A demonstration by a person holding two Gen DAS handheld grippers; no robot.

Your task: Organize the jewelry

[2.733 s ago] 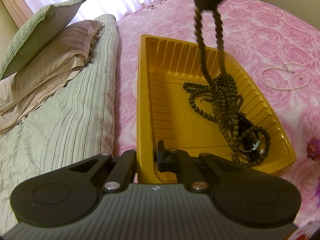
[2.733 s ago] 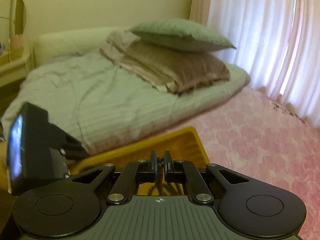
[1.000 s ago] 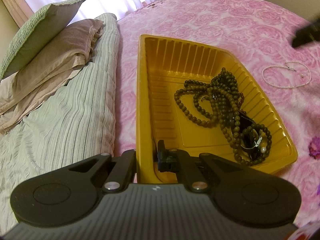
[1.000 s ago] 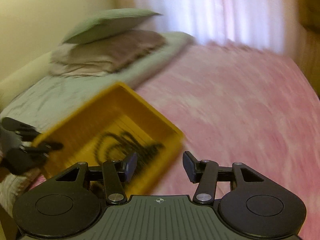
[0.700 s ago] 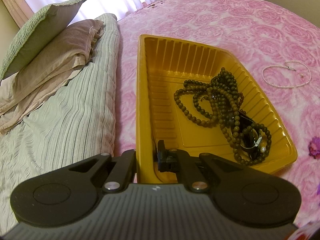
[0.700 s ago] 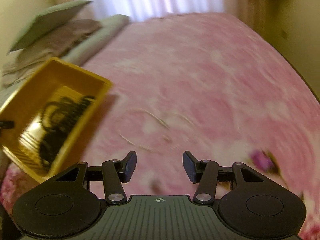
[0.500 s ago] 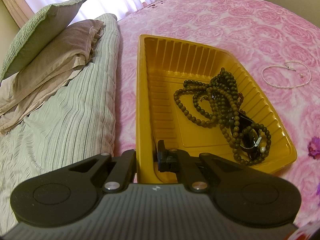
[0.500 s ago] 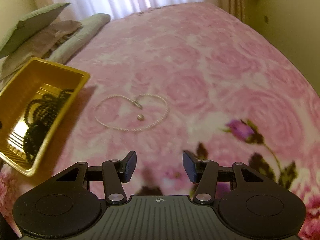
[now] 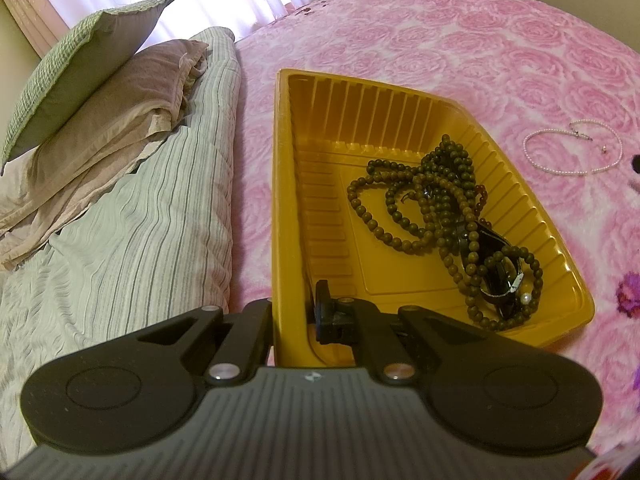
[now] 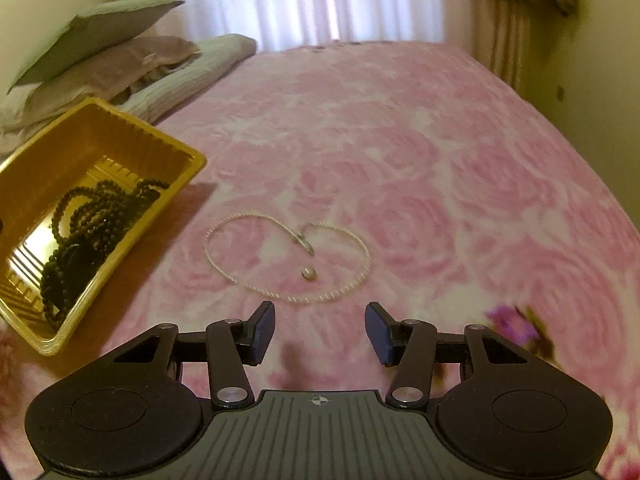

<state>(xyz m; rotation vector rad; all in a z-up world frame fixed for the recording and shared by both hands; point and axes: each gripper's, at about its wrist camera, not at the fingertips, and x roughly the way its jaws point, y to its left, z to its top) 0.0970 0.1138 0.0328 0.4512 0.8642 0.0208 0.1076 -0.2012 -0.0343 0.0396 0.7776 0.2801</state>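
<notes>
A yellow ribbed tray (image 9: 288,184) lies on the pink rose bedspread; it also shows in the right wrist view (image 10: 120,120). A dark bead necklace (image 9: 436,208) and a black watch (image 9: 500,276) lie in it. My left gripper (image 9: 294,312) is shut on the tray's near left wall. A white pearl necklace (image 10: 256,284) lies in a loop on the bedspread, with a small loose pearl (image 10: 308,273) inside the loop; the necklace also shows in the left wrist view (image 9: 560,168). My right gripper (image 10: 320,330) is open and empty, just short of the pearl necklace.
A striped duvet (image 9: 140,220) lies left of the tray, with a brown pillow (image 9: 120,96) and a green pillow (image 9: 80,60) stacked behind. Curtains (image 10: 300,0) hang at the far edge of the bed. A wall (image 10: 592,80) runs along the right.
My right gripper let the bead necklace down into the tray, opened, and swung right to face the pearl necklace. My left gripper has kept its hold on the tray.
</notes>
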